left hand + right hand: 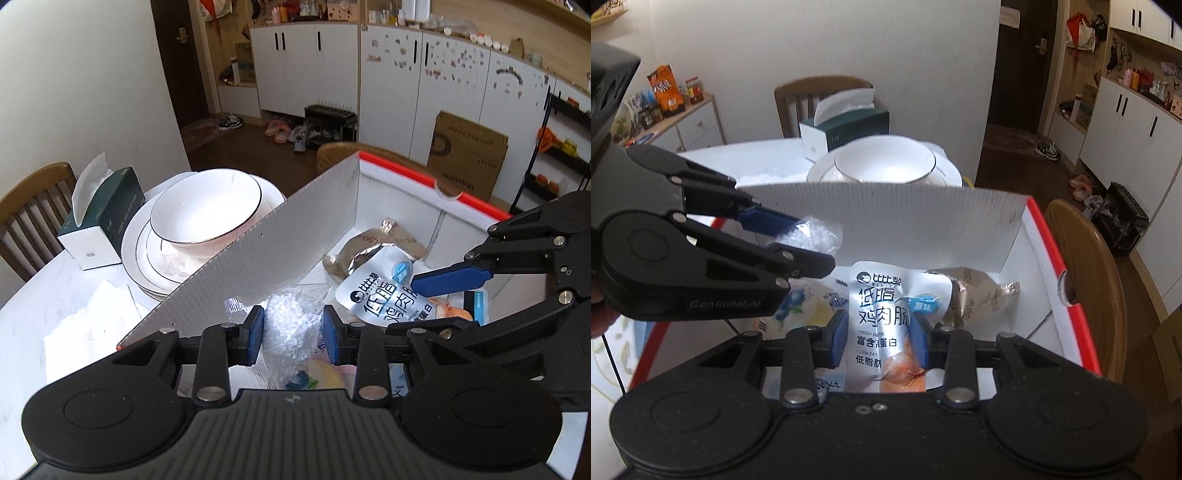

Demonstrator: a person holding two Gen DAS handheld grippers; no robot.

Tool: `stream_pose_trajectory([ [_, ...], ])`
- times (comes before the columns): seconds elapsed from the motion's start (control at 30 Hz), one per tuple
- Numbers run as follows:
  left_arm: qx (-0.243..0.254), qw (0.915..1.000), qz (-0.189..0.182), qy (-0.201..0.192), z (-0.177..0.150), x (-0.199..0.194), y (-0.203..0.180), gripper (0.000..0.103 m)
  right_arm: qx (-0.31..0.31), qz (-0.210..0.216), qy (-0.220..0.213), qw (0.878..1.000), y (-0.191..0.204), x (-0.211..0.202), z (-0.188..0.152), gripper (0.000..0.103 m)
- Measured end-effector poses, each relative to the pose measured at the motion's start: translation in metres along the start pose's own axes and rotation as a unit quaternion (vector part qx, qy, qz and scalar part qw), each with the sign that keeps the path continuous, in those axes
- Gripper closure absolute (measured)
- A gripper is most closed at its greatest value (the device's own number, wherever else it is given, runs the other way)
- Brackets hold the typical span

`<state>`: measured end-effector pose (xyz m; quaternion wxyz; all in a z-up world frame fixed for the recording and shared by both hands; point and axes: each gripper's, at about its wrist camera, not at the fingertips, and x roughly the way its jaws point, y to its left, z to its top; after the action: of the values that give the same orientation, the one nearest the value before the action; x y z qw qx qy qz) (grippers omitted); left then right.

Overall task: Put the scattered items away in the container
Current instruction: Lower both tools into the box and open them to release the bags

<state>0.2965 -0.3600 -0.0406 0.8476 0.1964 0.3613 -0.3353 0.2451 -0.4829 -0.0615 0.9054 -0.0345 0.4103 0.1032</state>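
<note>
The container, a white box with a red rim and one tall flap standing up on its far side, sits on the counter and already holds several packets. The left tool is over the box, and its blue pads are closed against a clear bag of white pellets, which hangs between them. The right tool is also over the box. Its pads press both sides of a silver sausage pouch, so it has a firm hold on it. A brown foil packet lies on the box floor behind the pouch, and some printed packets lie under the left tool.

I think the main risk is that the two tools are very close together inside one box. If both go down at the same moment, their fingers can hit each other, or one can push the other's item. The thin pellet bag could also tear or slip if it is squeezed only by its loose film. The raised flap can be knocked, and then the box would move.

Behind the flap, a bowl stands on stacked plates, just beside the box, and a tissue box is near them. A hard push on the box could disturb this crockery.
</note>
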Motion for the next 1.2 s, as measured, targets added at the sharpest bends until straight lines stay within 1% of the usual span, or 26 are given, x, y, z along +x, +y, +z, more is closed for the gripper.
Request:
stream_pose_trajectory([
  [0.2,0.013,0.9996,0.003,0.026,0.001,0.015,0.001,0.071,-0.019,-0.002,0.018,1.000,0.004,0.008,-0.003,0.068],
  [0.33,0.015,0.9986,-0.002,0.051,0.002,0.024,0.002,0.071,-0.037,-0.004,0.025,0.999,0.008,0.010,-0.005,0.068],
  [0.43,0.019,0.9973,-0.004,0.072,0.003,0.032,0.002,0.071,-0.035,-0.003,0.028,0.999,0.007,0.013,-0.006,0.068],
  [0.73,0.009,0.9955,-0.009,0.094,0.008,0.043,0.005,0.070,-0.054,-0.009,0.035,0.998,0.009,0.019,-0.004,0.067],
  [0.9,0.010,0.9951,-0.007,0.098,0.012,0.047,0.005,0.068,-0.066,-0.008,0.036,0.997,0.009,0.019,-0.005,0.067],
  [0.93,0.011,0.9953,-0.004,0.096,0.012,0.047,0.004,0.067,-0.068,-0.006,0.037,0.997,0.009,0.019,-0.005,0.064],
  [0.97,0.012,0.9956,0.000,0.093,0.012,0.046,0.004,0.063,-0.069,-0.005,0.037,0.997,0.009,0.018,-0.006,0.061],
  [1.0,0.012,0.9958,0.002,0.091,0.012,0.045,0.004,0.054,-0.070,-0.004,0.036,0.997,0.010,0.018,-0.006,0.059],
  [1.07,0.010,0.9966,0.004,0.082,0.011,0.043,0.004,0.043,-0.072,-0.003,0.034,0.997,0.010,0.017,-0.006,0.054],
  [1.2,0.006,0.9974,0.002,0.072,0.011,0.037,0.006,0.041,-0.069,-0.004,0.030,0.997,0.009,0.014,-0.005,0.050],
])
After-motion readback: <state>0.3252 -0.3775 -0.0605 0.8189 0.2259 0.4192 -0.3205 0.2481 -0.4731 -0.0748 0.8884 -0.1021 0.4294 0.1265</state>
